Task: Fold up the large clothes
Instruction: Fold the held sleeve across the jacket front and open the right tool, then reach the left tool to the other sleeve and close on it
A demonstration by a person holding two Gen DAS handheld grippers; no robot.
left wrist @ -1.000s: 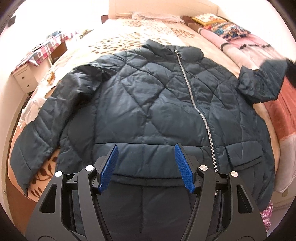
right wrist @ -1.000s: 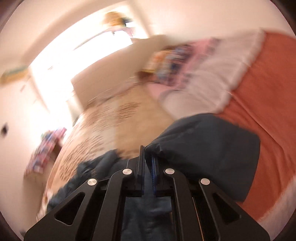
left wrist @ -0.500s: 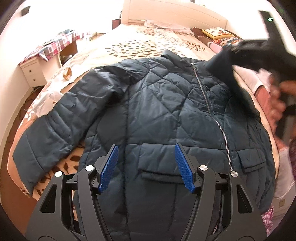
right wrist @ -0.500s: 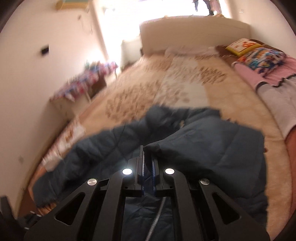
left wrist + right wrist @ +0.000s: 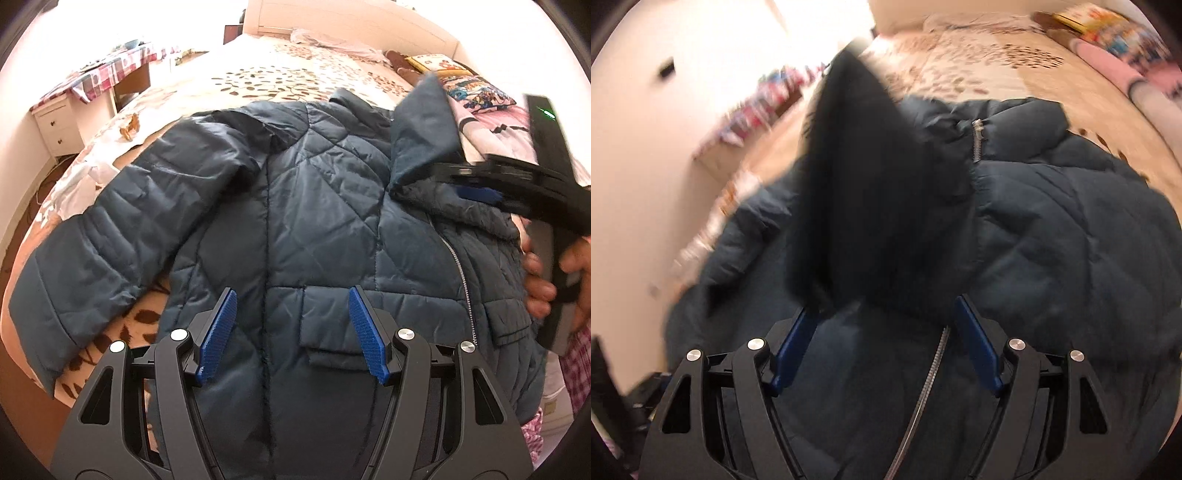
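Observation:
A dark teal quilted jacket (image 5: 314, 221) lies front up on the bed, zipper (image 5: 458, 266) closed, one sleeve (image 5: 110, 240) spread out to the left. My left gripper (image 5: 291, 332) hangs open above the lower front near a pocket flap (image 5: 332, 325), holding nothing. My right gripper (image 5: 461, 182) is over the jacket's chest. Its jaws are opening, and the other sleeve (image 5: 864, 184), folded in over the chest, sticks up blurred just ahead of its fingers (image 5: 975, 343). The pads of the right gripper (image 5: 886, 343) no longer press on the sleeve (image 5: 421, 140).
The bed cover (image 5: 277, 74) has a brown leaf print. Pillows and pink blankets (image 5: 480, 96) lie along the right side. A white nightstand (image 5: 55, 125) and a table with a checked cloth (image 5: 103, 74) stand at the left. A hand (image 5: 539, 280) holds the right gripper's handle.
The right gripper swung the sleeve from the far right across onto the jacket's chest, sank, and its jaws went from shut on the cuff to wide apart. The left gripper drifted slightly.

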